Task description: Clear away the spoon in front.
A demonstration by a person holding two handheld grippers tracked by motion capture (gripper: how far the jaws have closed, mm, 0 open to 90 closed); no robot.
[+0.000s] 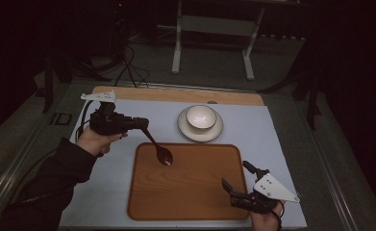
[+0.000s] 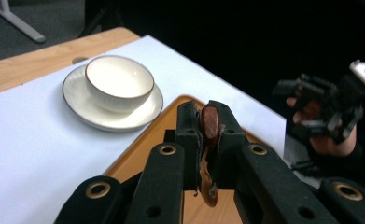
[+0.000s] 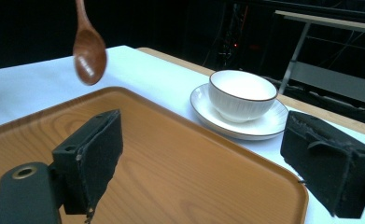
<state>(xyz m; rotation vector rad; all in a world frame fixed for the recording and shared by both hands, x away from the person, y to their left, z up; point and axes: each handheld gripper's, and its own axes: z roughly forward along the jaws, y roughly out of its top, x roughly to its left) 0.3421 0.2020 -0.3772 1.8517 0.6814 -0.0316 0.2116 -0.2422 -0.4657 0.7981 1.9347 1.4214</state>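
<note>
Right gripper view puts us nearest to the right gripper [image 3: 203, 163], whose jaws stand wide apart with nothing between them, low over the near right corner of the wooden tray [image 3: 180, 172]. From there we see the spoon [image 3: 89, 53] hanging bowl-down above the tray's far left part, clear of the wood as far as we can tell.

In the high view, the left gripper [image 1: 140, 123] sits just off the tray's [image 1: 185, 202] far left corner, jaws closed on the spoon's [image 1: 160, 150] handle end. Its long axis runs from that grip down and rightward, so the spoon's bowl points toward the tray's middle. The left gripper view confirms the clamp: we see the handle [image 2: 210, 122] pinched between the two pads.

Farther off, beyond the tray's far edge, the white bowl [image 1: 201, 117] stands upright in its saucer [image 1: 185, 129] on the pale table cover [image 1: 272, 130].

We judge the left hand is the one placed to act: the spoon lies ahead of and below its jaws, over the tray, and lowering along that slant would lay it down there.
</note>
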